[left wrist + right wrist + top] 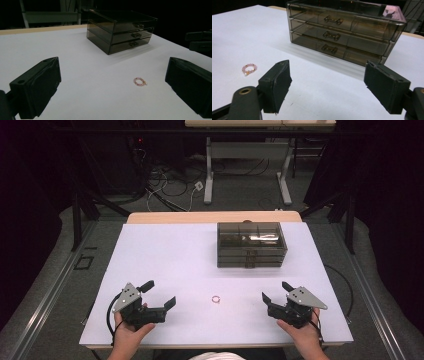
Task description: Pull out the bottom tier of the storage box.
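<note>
A small pink beaded ring (216, 299) lies on the white table top (165, 260) between my two grippers. In the left gripper view the ring (140, 81) lies ahead, nearer the right-hand jaw. The right gripper view has the ring (249, 69) off to the left. A smoky, see-through three-drawer box (251, 245) stands at the back right of the table, its drawers pushed in, handles facing me. My left gripper (159, 295) is open and holds nothing. My right gripper (276, 292) is open too, with bare table between its jaws.
The drawer box (121, 30) (344, 32) is the one tall thing on the table. Beyond the far wooden edge (210, 216) are desk legs and loose cables on the floor. Black frame bars stand at both sides.
</note>
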Demonstrator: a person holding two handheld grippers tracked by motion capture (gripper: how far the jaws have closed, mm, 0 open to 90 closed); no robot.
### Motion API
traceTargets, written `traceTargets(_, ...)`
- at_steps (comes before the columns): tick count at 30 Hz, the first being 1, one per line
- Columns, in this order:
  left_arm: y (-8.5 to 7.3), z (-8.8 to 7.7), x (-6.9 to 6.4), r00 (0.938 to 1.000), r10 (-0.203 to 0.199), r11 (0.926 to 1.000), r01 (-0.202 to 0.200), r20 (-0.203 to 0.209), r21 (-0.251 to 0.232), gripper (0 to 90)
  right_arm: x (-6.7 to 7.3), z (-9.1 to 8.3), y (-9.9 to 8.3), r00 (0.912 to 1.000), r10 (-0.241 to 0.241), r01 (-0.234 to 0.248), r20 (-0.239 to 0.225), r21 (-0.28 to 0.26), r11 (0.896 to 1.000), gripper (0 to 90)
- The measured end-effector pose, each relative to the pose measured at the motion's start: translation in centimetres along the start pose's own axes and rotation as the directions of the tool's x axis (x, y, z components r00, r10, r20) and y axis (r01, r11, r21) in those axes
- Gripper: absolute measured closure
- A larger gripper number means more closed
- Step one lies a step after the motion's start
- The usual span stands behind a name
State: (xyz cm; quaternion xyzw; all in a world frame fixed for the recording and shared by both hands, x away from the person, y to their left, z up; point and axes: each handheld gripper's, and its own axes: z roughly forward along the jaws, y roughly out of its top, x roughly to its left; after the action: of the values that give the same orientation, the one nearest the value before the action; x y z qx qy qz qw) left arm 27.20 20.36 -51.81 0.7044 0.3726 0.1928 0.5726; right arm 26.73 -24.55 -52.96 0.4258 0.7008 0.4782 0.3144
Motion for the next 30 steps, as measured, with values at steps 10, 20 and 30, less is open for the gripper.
traceTargets(10,-0.5,0.0,0.2,0.9996,-0.016,0.9997,0.016,-0.025,0.016,1.3,0.1,1.4,-0.1,0.9982,-0.010,0.010,-0.059,0.007,1.000,34.2)
traceTargets(20,-0.5,-0.1,0.4,0.9988,-0.027,0.9995,0.028,-0.040,0.015,2.1,-0.3,2.0,0.3,0.9959,-0.001,0.001,-0.091,-0.005,1.000,42.1)
traceTargets(30,-0.7,-0.1,0.6,0.9974,-0.055,0.9982,0.056,-0.046,0.021,2.6,-0.4,1.9,1.6,0.9915,0.057,-0.059,-0.117,-0.020,0.998,42.2)
